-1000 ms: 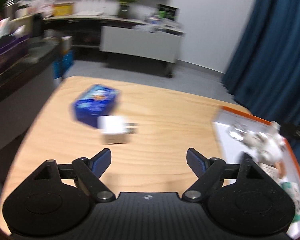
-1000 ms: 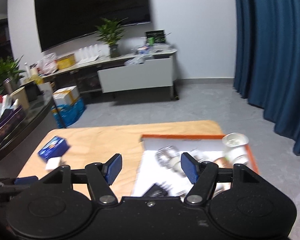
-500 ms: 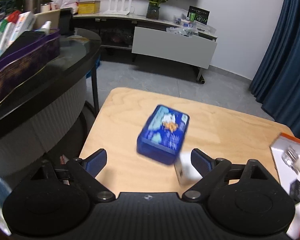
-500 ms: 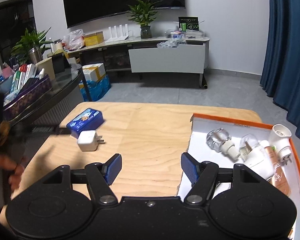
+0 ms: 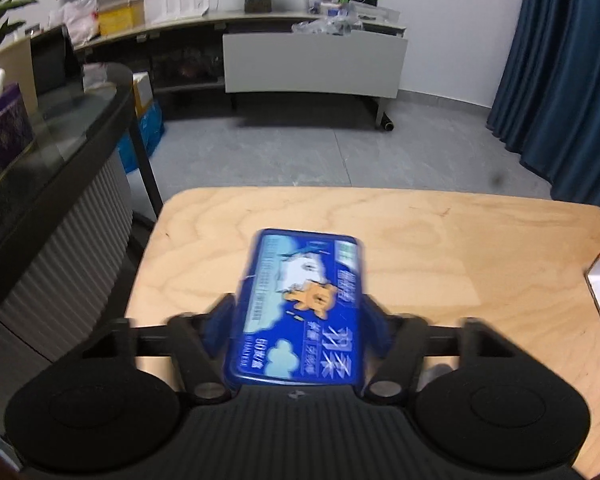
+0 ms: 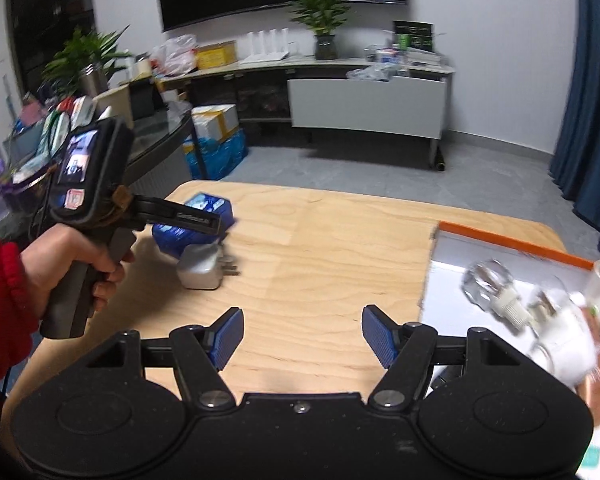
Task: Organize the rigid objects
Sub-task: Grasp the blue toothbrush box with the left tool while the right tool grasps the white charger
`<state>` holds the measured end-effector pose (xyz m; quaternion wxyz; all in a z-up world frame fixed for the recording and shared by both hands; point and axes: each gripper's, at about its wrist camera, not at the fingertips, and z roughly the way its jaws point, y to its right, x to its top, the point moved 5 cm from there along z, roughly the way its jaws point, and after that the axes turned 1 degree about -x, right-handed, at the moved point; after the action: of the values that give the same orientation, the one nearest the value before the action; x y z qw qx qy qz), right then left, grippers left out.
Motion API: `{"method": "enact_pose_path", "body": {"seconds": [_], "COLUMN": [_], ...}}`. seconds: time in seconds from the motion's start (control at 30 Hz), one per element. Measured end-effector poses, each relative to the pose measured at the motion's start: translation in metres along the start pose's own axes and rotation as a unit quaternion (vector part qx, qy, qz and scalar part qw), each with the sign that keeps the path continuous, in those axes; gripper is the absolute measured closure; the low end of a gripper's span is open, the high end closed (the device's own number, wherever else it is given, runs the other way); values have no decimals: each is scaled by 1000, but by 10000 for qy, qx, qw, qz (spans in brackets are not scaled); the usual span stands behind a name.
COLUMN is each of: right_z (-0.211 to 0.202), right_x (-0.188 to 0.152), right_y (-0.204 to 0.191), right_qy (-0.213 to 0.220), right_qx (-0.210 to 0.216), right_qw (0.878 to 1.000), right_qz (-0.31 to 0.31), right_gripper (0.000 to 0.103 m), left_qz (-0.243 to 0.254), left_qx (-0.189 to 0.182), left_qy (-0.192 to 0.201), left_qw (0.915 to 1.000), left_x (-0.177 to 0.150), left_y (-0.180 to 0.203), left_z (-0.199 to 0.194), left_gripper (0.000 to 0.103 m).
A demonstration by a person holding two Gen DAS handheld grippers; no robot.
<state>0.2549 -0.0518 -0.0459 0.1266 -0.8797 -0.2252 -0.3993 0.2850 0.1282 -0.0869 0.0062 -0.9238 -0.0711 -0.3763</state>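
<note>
A blue tin box (image 5: 300, 304) with a cartoon lid lies between the fingers of my left gripper (image 5: 296, 328), which is shut on its two long sides over the wooden table (image 5: 420, 248). In the right wrist view the left gripper (image 6: 196, 222) sits on the blue box (image 6: 204, 210), with a white plug adapter (image 6: 200, 270) just in front of it. My right gripper (image 6: 302, 338) is open and empty above the table's near middle.
A white tray with an orange rim (image 6: 512, 242) lies at the table's right and holds clear and white plug-in bottles (image 6: 540, 308). A dark glass counter (image 5: 60, 128) stands to the left. Grey floor lies beyond the far table edge.
My left gripper has moved forward over the blue box and closed on its sides. The right gripper has swung a little left and stayed open.
</note>
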Motion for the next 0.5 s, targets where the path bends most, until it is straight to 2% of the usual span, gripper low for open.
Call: {"method": "enact_pose_path", "body": {"seconds": [0.07,0.17,0.37,0.5], "right_z": [8,23,65,98], "right_x": [5,14,31,40], "right_y": [-8,-24,-58,-75], "right_qy": [-19,-80,-261,-411], "right_qx": [189,581,1196,1251], "right_qw": [9996,9956,9737,9613], "right_qz": [-221,-733,-1923,-2418], "right_gripper": [24,24,24,24], "left_qz": [-96,-96,-367,-465], "left_qx": [-97,-20,-18,-20], "left_qy": [50,128,283,440], "left_qw": [9999,9999,9989,9979], "left_x": [-4,-12,-26,-34], "left_y": [-5,-13,-25,-20], "left_z": [-8,-25,-74,-100], "left_gripper": [41,41,41,41]}}
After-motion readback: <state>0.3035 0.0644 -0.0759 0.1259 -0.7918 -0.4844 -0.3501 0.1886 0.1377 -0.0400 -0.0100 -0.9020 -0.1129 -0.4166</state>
